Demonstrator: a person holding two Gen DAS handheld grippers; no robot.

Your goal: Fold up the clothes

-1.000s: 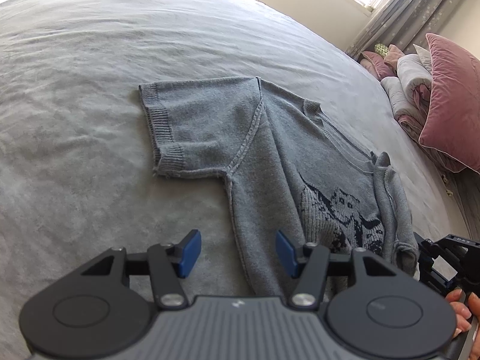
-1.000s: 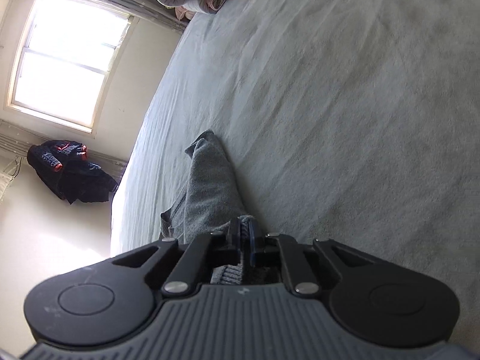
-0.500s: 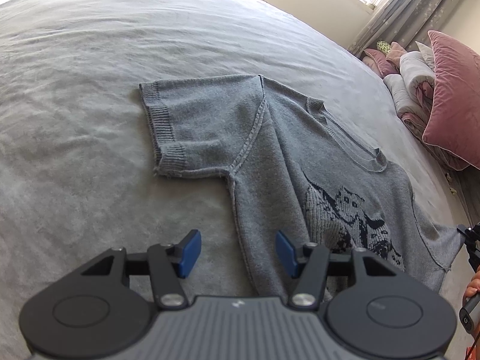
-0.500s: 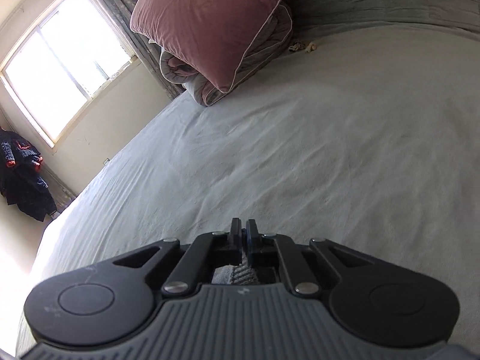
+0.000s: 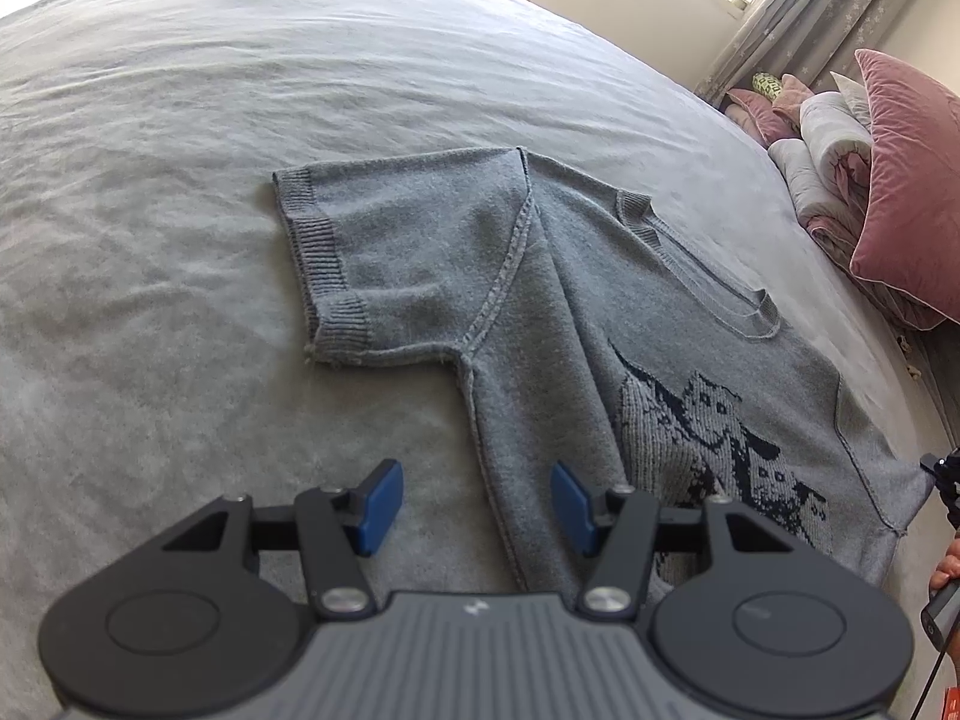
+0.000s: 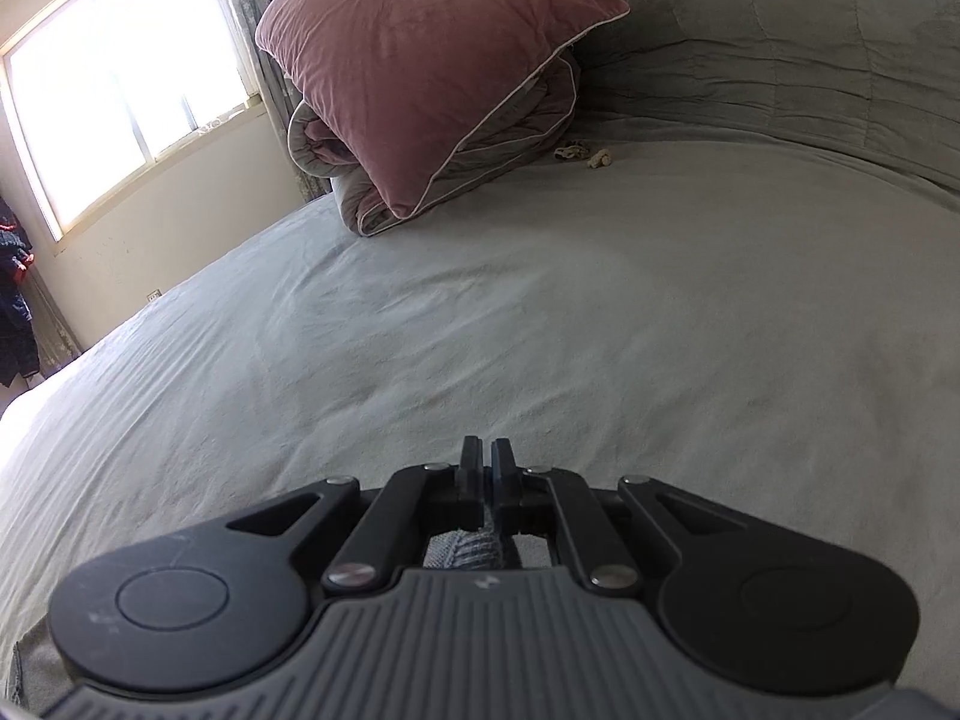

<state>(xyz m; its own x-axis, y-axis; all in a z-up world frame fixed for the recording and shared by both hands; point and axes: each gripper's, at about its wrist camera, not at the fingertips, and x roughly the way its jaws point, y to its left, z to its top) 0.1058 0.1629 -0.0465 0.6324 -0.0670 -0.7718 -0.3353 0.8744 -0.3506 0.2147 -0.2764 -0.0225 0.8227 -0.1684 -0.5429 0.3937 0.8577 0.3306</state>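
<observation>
A grey knit short-sleeved sweater [image 5: 540, 312] with a dark animal pattern lies face up on the bed [image 5: 180, 180], both sleeves spread out. My left gripper [image 5: 474, 498] hangs open just above the sweater's left side seam, with the seam between its blue pads [image 5: 378, 501] and nothing gripped. My right gripper [image 6: 486, 462] is pinched on a bit of the sweater's ribbed sleeve fabric [image 6: 468, 549], and its jaws are starting to open. In the left wrist view its black tip [image 5: 942, 474] shows at the far right sleeve.
A pink velvet pillow [image 6: 420, 60] rests on a rolled grey duvet [image 6: 318, 138] at the head of the bed. More cushions and bedding [image 5: 828, 138] are piled near the curtain. A person's fingers [image 5: 948, 570] show at the right edge. Dark clothes [image 6: 15, 312] hang by the window.
The right sleeve, folded over the body before, has been drawn out flat to the right. The right gripper rolled and swung toward the pillow. The left gripper stayed put.
</observation>
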